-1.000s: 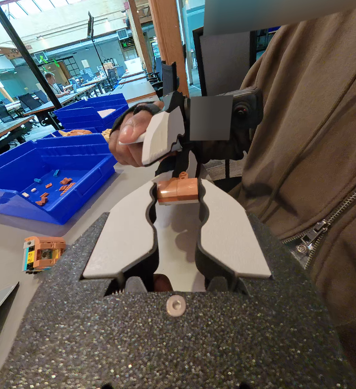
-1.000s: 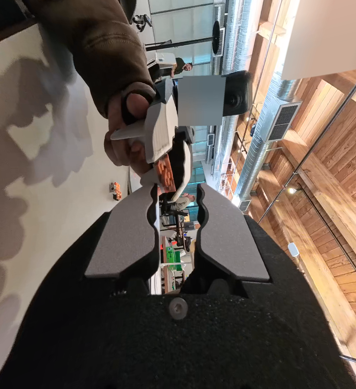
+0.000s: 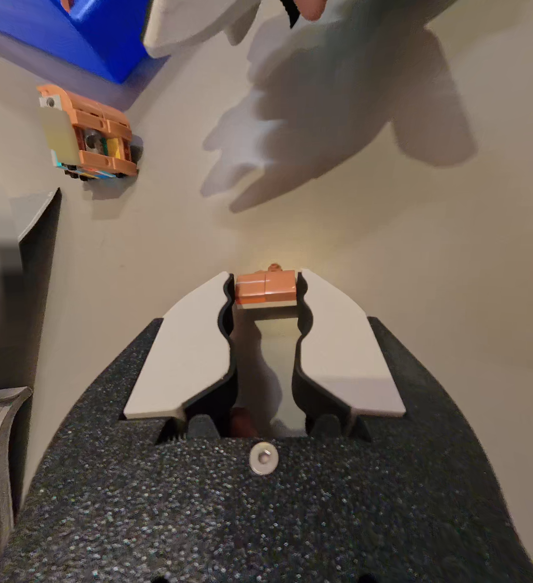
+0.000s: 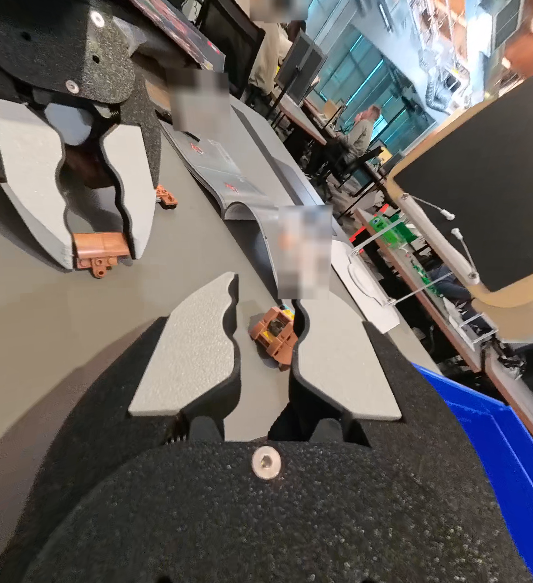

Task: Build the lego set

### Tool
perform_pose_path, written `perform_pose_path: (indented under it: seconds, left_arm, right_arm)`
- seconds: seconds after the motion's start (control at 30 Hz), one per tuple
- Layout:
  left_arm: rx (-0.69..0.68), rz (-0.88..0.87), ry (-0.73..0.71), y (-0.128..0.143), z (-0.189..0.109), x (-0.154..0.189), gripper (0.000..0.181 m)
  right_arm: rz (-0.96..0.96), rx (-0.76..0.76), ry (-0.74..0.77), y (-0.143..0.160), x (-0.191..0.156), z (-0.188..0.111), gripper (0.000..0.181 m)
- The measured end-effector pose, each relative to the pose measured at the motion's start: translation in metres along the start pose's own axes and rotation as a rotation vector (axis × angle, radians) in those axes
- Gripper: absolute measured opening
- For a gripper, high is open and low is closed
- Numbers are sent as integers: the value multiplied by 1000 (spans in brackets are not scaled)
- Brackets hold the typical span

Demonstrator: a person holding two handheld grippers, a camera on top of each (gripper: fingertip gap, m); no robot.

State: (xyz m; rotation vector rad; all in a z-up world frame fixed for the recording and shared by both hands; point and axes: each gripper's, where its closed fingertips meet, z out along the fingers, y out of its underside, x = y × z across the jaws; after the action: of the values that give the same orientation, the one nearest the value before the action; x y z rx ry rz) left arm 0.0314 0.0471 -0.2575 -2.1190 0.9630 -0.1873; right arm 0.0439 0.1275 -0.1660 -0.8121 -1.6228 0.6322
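Lego work is spread over a grey table (image 3: pixel 385 252), and the sense of the layout shows best if everything is placed against the half-built orange model (image 3: pixel 91 135) lying on its side with its yellow and dark core exposed. A blue parts bin (image 3: pixel 79 34) sits just beyond the model, near enough, I judge, that loose bricks can be fetched without a long reach. An open instruction booklet (image 4: pixel 227 176) lies farther along the table past the model, presumably kept flat so the next step can be read while both hands are busy.

Next in size, the left gripper (image 3: pixel 265 288) hangs over bare table to one side of the model and well apart from it, its jaws pinching a small orange sub-assembly (image 3: pixel 265 288) by its two ends. Holding it by the ends leaves the upper face and the underside free, which probably suits pressing it onto something; in the right wrist view its lower connector hangs just above the table, though whether it touches I cannot tell.

The right gripper (image 4: pixel 266 296) is spread and empty, its fingers framing the model from this side, likely lining up to steady or lift it.

Smallest, one stray orange bracket piece (image 4: pixel 165 197) rests on the table beyond the left gripper, apart from the model, seemingly set aside for later
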Motion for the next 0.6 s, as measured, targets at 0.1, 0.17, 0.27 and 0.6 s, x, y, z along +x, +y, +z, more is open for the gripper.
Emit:
perform_pose_path:
  seconds: [0.1,0.17,0.27,0.6]
  left_arm:
    - [-57,15,35,5,-1,-2,38]
    - [-82,21,62,6,-1,-3,40]
    - [-94,39,103,5,-2,-4,46]
    - [346,6,-22,-47,-27,-43,46]
  right_arm:
    - [8,-4,-30,1,-6,7,32]
    - [11,-4,-60,2,-11,12,32]
    - [22,9,-101,0,-17,17,32]
    - [179,115,-199,-8,-24,30,22]
